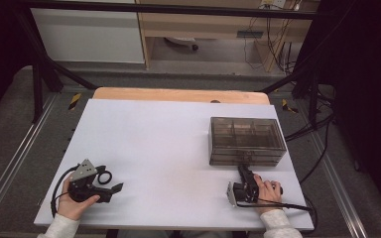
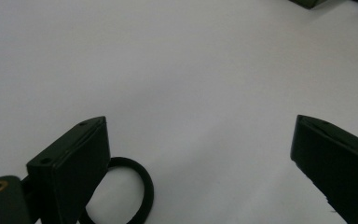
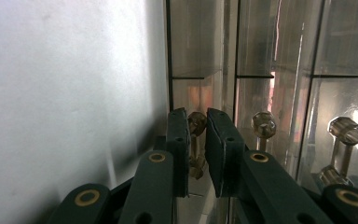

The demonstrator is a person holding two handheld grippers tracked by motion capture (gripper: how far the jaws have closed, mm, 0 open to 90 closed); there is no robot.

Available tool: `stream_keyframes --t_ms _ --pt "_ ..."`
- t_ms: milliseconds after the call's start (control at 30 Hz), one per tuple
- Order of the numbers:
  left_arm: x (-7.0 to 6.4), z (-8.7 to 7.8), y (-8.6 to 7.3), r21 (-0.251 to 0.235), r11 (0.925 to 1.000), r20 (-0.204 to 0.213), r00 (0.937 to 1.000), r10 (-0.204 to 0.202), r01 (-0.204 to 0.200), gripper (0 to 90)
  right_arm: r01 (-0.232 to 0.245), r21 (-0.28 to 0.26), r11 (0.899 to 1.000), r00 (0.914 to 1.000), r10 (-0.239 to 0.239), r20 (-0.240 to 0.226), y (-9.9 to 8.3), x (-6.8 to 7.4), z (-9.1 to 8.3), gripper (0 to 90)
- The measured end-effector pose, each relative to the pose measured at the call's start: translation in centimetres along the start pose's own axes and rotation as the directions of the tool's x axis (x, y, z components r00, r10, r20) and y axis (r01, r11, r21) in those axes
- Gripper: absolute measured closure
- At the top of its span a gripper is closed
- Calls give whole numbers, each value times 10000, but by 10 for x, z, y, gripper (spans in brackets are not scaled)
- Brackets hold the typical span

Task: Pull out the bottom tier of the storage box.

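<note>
table: flat matte white board [image 1: 168,148], pale wood edge at the far side
drawer box: smoky clear plastic, rectangular, ribbed lid split into compartments [image 1: 246,141]; sits on the right part of the table; contents cannot tell, the compartment walls seen in the right gripper view look bare
knobs: small clear faceted studs on the drawer fronts; lowest one [image 3: 196,125] sits between the jaws, two more [image 3: 264,125] [image 3: 347,132] beside it
right gripper: black, hard plastic, brass screws [image 3: 196,149]; in the high view it sits at the box's near front [image 1: 244,171], hand behind it
right jaws: nearly together, pinching the lowest knob
left gripper: black with grey three-cornered plate [image 1: 114,187], resting near the table's near-left corner, well apart from the box
left jaws: spread wide, holding nothing
ring: thin black loop, rubbery look [image 2: 135,186], flat on the table just beside the left gripper's one jaw; also seen in the high view [image 1: 104,176]
</note>
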State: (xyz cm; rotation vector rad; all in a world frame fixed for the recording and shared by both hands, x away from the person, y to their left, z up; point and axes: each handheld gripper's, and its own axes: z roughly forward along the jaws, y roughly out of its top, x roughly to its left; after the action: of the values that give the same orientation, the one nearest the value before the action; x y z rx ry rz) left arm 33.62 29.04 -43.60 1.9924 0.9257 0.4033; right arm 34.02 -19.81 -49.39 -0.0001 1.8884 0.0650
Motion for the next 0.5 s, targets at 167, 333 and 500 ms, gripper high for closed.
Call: stream_keyframes --t_ms 167,333,500 --pt "0 0 0 -24 10000 -13 10000 -24 23 45 9 45 10000 10000 -9 30 -1 1 -1 729" --pt "0 0 0 -22 10000 -9 10000 -4 3 45 -61 -139 9999 10000 62 71 -1 -1 -4 655" --pt "0 0 0 -3 10000 -5 10000 4 -4 46 4 -165 9999 10000 -3 73 -1 -1 0 611"
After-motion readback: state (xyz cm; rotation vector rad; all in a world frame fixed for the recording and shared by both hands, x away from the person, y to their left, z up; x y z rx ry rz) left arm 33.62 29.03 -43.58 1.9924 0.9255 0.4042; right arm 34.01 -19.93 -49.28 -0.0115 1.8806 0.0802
